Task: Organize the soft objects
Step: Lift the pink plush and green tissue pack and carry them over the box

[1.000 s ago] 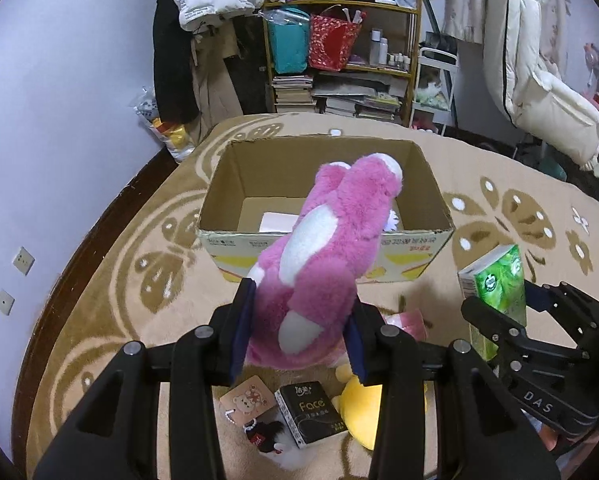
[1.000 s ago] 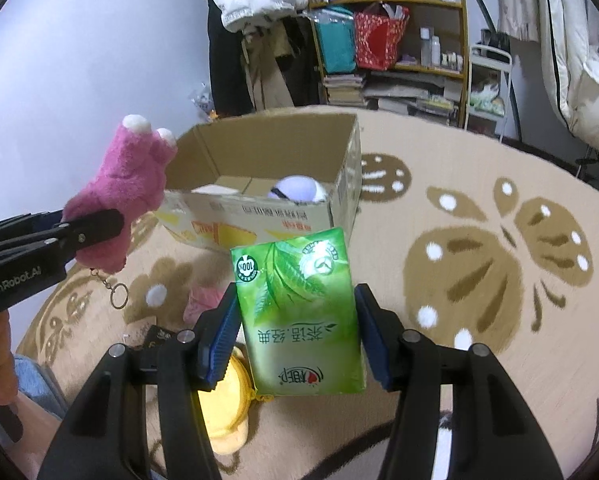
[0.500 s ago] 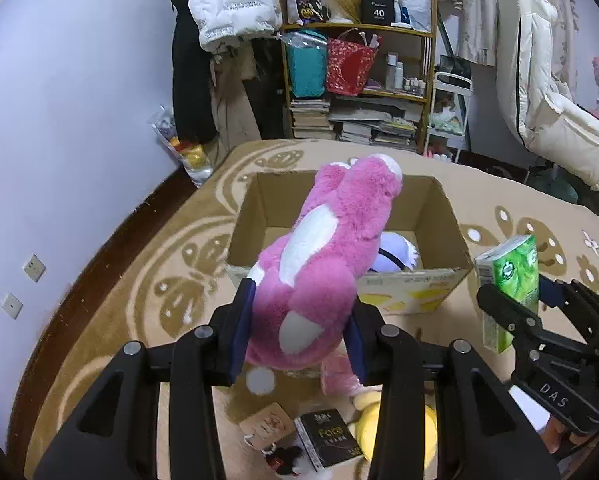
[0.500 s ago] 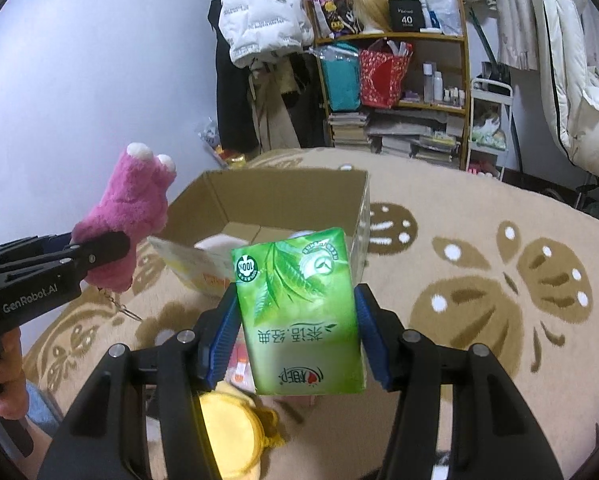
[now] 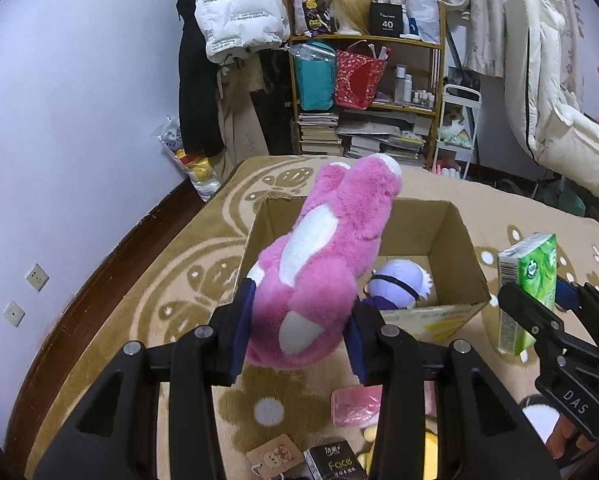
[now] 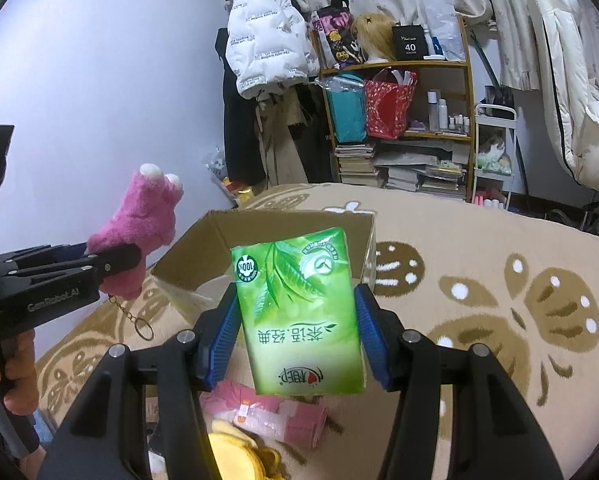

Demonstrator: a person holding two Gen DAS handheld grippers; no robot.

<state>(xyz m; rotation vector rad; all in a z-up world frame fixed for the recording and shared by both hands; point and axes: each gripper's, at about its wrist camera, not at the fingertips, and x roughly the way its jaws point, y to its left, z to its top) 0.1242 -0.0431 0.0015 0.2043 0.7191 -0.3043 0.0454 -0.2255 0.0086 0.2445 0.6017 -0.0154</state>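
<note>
Left gripper (image 5: 295, 330) clamps the pink plush (image 5: 319, 276) low on its body, pads sunk into the fur on both sides, so the head sticks forward and up; a keychain ring dangles free under it in the right wrist view. The plush hangs above the near-left edge of the cardboard box (image 5: 451, 236), not yet inside; my read is that it is held by the base so it can tip in head-first. A purple-and-white plush (image 5: 397, 286) already lies on the box floor, so the drop wants the free left half. Right gripper (image 6: 295, 330) squeezes the green tissue pack (image 6: 299, 316) across its narrow width, print upside down, the pack upright and off the rug, just short of the box's near-right corner. The side grip keeps the soft pack from folding. On the rug (image 5: 147, 280) below lie a pink packet (image 6: 275, 416), a yellow soft item (image 6: 235, 456) and a black pack marked Face (image 5: 335, 466); probably next in line.
</note>
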